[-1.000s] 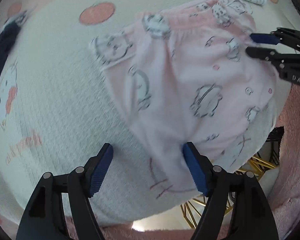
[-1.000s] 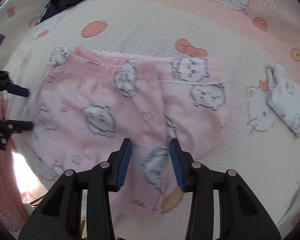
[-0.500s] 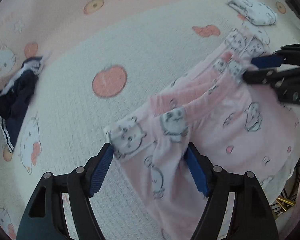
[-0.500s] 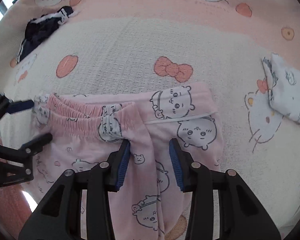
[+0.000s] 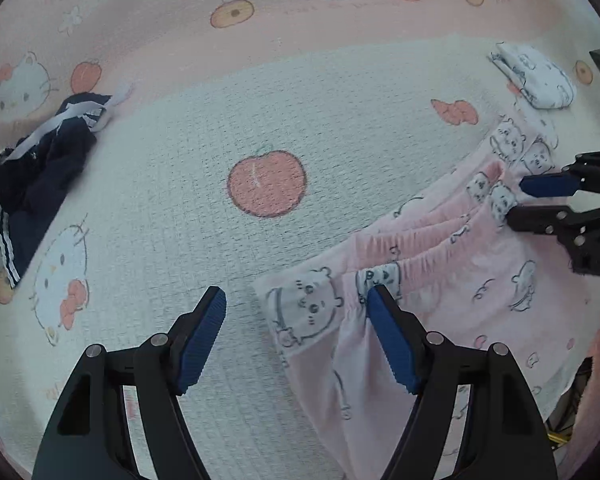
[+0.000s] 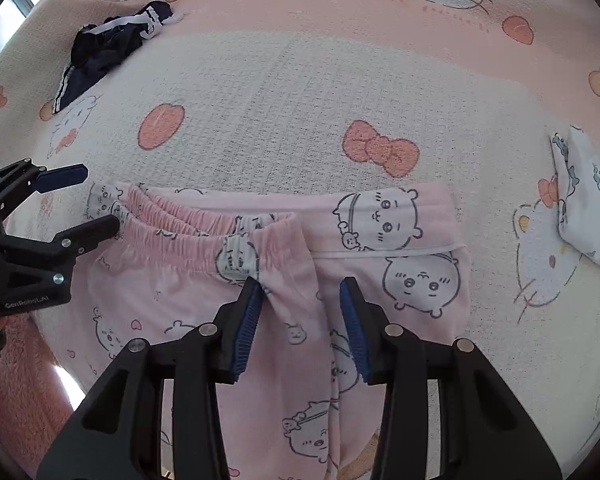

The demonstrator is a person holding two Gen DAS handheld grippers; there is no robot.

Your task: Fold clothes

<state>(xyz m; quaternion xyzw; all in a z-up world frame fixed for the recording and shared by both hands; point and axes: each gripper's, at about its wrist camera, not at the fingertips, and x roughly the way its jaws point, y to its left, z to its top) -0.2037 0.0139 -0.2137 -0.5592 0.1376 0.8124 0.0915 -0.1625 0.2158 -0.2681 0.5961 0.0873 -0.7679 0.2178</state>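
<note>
Nearest you: left hand-held gripper (image 5: 296, 332), spread, empty, at the waistband corner of the pink cartoon-print pants (image 6: 204, 280); right hand-held gripper (image 6: 300, 320), part-spread, fabric between its pads, grip unclear; pants on the bedspread (image 6: 284, 120); beyond: folded white garment (image 6: 588, 208), navy garment (image 6: 96, 52).

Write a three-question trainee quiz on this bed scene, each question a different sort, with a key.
1. True or false: the pink cartoon-print fleece trousers lie on the Hello Kitty bedspread.
2. Which garment lies crumpled at the bedspread's far left? A) dark navy white-striped garment B) yellow towel C) red sock
3. Fill in: the folded white printed cloth lies to the ___ of the trousers in the right wrist view.

Key: 1 true; 2 A; 3 right
</note>
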